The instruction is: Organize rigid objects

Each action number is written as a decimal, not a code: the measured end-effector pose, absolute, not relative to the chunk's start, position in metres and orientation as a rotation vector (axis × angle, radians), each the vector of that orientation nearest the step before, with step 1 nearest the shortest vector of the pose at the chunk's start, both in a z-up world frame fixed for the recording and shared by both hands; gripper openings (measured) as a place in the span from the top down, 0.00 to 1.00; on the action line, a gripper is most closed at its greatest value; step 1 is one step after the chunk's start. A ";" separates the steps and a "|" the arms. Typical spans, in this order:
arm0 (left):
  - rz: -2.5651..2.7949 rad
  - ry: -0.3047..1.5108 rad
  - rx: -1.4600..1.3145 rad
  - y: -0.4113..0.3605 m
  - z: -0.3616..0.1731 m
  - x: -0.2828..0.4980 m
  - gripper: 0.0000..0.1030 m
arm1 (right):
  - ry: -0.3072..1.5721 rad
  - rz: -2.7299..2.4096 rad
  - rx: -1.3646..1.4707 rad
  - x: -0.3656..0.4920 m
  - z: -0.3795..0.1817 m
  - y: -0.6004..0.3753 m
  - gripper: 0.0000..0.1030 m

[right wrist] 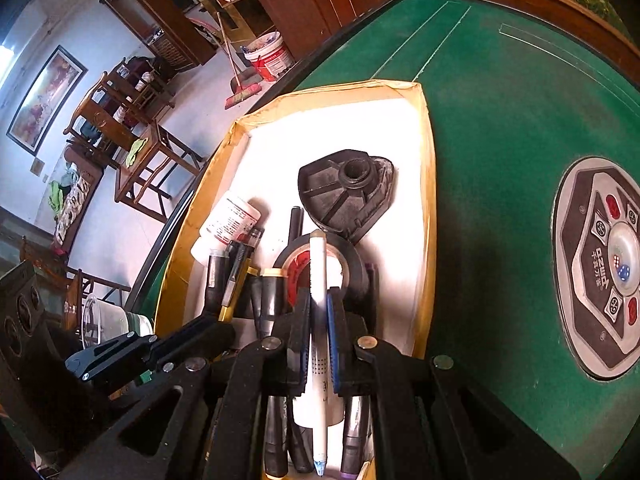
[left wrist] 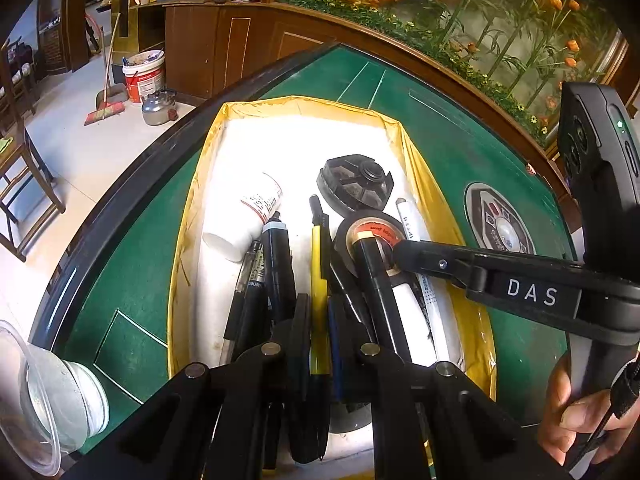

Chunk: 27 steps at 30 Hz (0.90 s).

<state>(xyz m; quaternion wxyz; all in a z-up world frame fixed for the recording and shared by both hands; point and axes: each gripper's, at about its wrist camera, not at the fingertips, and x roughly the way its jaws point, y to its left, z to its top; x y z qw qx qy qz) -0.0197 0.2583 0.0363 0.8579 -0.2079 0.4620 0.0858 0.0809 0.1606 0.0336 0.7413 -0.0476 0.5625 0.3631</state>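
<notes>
On the green felt desk (right wrist: 500,128) sits a shallow yellow-rimmed cardboard tray with a white lining (left wrist: 200,208), and it is crowded with stationery. The right hand-held gripper (right wrist: 319,312) has its blue-padded fingers (right wrist: 333,316) closed on a slim white pen (right wrist: 319,280), which lies along the fingers and points away over a roll of black tape with a red core label (right wrist: 352,264). In the left wrist view that same gripper reaches in from the right, its tip at the tape roll (left wrist: 370,228).

The left hand-held gripper (left wrist: 320,320) is pressed together around a yellow-barrelled pen with a black clip (left wrist: 320,264), gripped low in the tray among several black markers (left wrist: 276,264). A longer black marker with a cream band (left wrist: 374,264) rests with its end inside the tape roll's hole.

Further along the tray lies a dark ribbed plastic disc with a central hub (right wrist: 346,192), and to its left a white pill bottle with a red-printed label (left wrist: 252,216) lies on its side. Just off the tray's near corner is what looks like a clear plastic cup (left wrist: 44,392), though the edge blur makes that uncertain. A silver oval control panel (right wrist: 604,268) is set into the felt to the right.
</notes>
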 end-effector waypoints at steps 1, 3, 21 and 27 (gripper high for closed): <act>0.181 0.971 -0.435 0.258 0.037 -0.020 0.92 | 1.233 0.798 -0.106 0.081 0.034 0.160 0.93; 0.185 0.969 -0.432 0.257 0.037 -0.020 0.92 | 1.235 0.802 -0.105 0.081 0.034 0.159 0.93; 0.233 0.922 -0.424 0.242 0.057 -0.034 0.64 | 1.191 0.824 -0.094 0.064 0.055 0.134 0.69; 0.311 0.861 -0.386 0.228 0.077 -0.050 0.24 | 1.160 0.833 -0.111 0.049 0.068 0.115 0.59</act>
